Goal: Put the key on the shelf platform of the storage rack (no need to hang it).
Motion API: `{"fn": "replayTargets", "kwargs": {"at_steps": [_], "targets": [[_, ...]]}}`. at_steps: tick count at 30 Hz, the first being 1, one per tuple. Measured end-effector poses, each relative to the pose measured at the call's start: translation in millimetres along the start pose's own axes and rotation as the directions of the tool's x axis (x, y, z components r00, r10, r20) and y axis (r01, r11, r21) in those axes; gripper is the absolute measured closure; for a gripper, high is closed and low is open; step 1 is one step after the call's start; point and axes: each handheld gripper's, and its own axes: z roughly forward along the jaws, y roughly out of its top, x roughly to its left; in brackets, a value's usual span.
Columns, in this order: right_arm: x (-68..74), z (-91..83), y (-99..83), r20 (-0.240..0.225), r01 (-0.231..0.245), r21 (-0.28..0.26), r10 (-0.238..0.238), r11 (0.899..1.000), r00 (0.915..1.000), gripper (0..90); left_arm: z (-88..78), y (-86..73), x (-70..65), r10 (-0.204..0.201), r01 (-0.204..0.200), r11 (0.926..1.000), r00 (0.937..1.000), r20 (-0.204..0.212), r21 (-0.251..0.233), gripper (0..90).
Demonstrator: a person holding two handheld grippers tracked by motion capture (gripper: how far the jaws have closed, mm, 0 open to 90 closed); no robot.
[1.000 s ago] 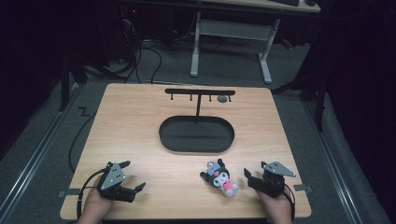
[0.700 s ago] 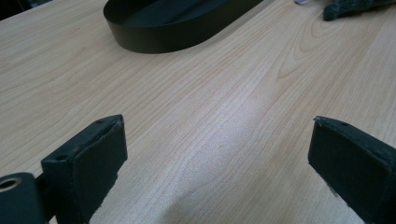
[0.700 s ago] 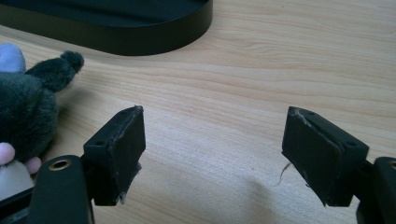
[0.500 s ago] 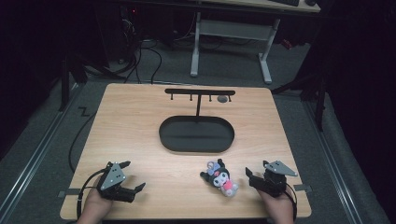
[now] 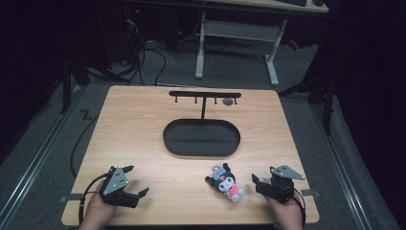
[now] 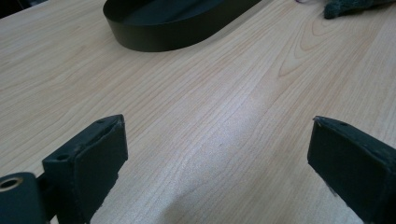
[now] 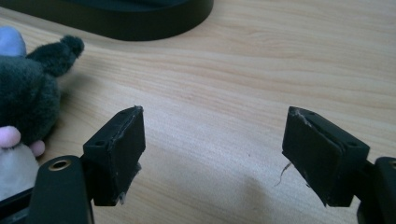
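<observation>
the plush toy point(image 5: 225, 182) lies on the worktop point(image 5: 143, 129) just in front of the black oval tray point(image 5: 201, 138). right gripper point(image 5: 258, 184), open and empty, sits just beside it; left gripper point(image 5: 136, 184) gapes empty. likely the reach-in step: next, close on the plush.
</observation>
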Motion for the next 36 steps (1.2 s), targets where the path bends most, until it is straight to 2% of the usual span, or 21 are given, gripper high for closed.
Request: {"fn": "replayTargets", "kwargs": {"at_steps": [11, 23, 31, 36], "targets": [[0.2, -0.9, 2.4, 0.01, 0.0, 0.061, -0.001, 0.998, 1.0, 22.2, -0.8, -0.2, 1.2, -0.003, 0.003, 1.0, 1.0, -0.001, -0.002, 5.5], [3.9, 0.5, 5.7, 0.006, 0.049, 0.137, -0.05, 0.989, 0.9987, 22.5, -0.2, -0.6, 1.5, -0.001, 0.001, 1.0, 1.0, -0.004, 0.003, 5.5], [5.4, 4.6, 10.8, -0.016, 0.024, 0.155, -0.021, 0.988, 0.9996, 22.3, -2.0, -1.7, 2.1, -0.005, 0.005, 1.0, 1.0, -0.007, -0.003, 5.5], [6.1, 4.4, 19.5, -0.011, 0.053, 0.187, -0.052, 0.981, 0.9986, 21.7, -3.3, -2.6, 2.2, -0.009, 0.009, 1.0, 0.9999, -0.009, -0.003, 5.5]]}}
